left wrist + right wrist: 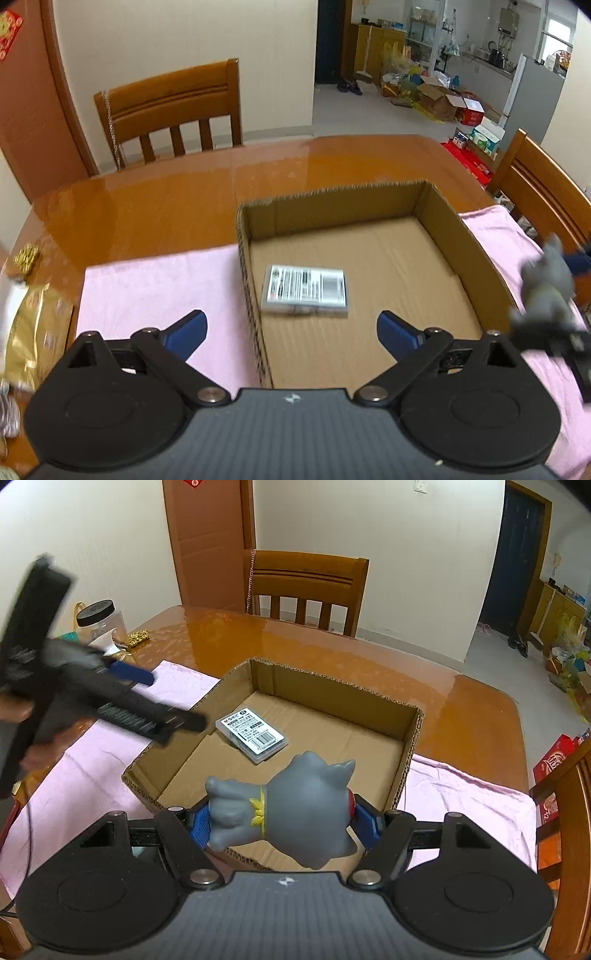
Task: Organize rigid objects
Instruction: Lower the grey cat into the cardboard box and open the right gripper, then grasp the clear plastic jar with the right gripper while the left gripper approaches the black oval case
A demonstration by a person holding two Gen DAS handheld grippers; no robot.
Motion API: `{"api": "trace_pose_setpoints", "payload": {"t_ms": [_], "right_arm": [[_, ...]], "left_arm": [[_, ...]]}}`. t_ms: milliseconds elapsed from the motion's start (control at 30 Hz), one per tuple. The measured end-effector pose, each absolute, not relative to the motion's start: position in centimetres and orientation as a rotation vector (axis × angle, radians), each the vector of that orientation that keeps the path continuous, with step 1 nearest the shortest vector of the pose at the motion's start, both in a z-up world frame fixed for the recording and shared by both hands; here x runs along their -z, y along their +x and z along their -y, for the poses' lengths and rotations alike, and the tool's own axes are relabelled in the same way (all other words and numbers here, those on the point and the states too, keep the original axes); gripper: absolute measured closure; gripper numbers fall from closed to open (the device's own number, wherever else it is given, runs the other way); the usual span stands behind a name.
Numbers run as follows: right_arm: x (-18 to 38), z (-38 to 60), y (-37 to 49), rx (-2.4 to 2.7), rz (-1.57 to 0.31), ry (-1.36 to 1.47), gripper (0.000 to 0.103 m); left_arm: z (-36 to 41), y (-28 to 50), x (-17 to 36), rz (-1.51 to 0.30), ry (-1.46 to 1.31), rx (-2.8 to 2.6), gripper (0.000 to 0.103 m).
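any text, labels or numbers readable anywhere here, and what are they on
Nothing reads clearly.
Clear plastic case in the cardboard box: printed label with a barcode, lettering too small to read.
Red paper on the door: gold characters, blurred.
Red carton on the floor: large pale character, cut off.
Gold packet: print blurred.

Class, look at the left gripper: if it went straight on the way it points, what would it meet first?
Probably the small plastic case lying on the cardboard box floor; the left gripper is open and empty.

Clear labelled case [305, 290] flat in cardboard box [436, 206]
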State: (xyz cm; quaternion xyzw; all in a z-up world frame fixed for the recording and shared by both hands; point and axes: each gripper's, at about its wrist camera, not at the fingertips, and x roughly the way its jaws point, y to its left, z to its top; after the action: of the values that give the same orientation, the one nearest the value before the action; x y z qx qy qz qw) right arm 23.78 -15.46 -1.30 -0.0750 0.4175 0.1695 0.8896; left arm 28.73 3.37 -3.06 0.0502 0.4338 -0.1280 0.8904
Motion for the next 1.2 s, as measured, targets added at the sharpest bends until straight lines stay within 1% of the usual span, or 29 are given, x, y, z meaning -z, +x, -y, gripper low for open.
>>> {"api": "trace_pose_setpoints", "payload": {"t_ms": [300, 567, 633, 700, 733, 967, 1200], "right_arm": [[1.4, 14.8, 26.9, -0.366, -0.869, -0.168, 0.026], [1.8, 13.8, 30.8, -0.356, -0.857, -0.194, 0.026], [1.8, 13.7, 31.5, -0.352, -0.841, -0.211, 0.022], [1.6, 13.6, 31.8, -0.328, -0.823, -0.217, 0.002], [1.5, 13.6, 31.7, -0.322, -0.809, -0.215, 0.0], [1.2, 14.4, 29.5, -0.311, -0.814, -0.183, 0.0], [1.7, 15.3, 25.6, -0.284, -0.824, -0.126, 0.0]], "left_arm": [[-6.2, 23.9, 2.8, -0.874, 0.04, 0.217, 0.003], [-7.6, 20.1, 4.0, -0.879, 0.022, 0.122, 0.003], [-7.8, 19.4, 4.6, -0.89, 0.018, 0.103, 0.003], [-7.9, 18.9, 5.0, -0.898, 0.009, 0.091, 0.003], [-7.9, 18.5, 5.3, -0.895, 0.007, 0.082, 0.003], [-7.5, 16.5, 6.2, -0.858, 0.029, 0.062, 0.003], [-7.0, 15.3, 7.1, -0.903, 0.056, 0.078, 0.003]]}}
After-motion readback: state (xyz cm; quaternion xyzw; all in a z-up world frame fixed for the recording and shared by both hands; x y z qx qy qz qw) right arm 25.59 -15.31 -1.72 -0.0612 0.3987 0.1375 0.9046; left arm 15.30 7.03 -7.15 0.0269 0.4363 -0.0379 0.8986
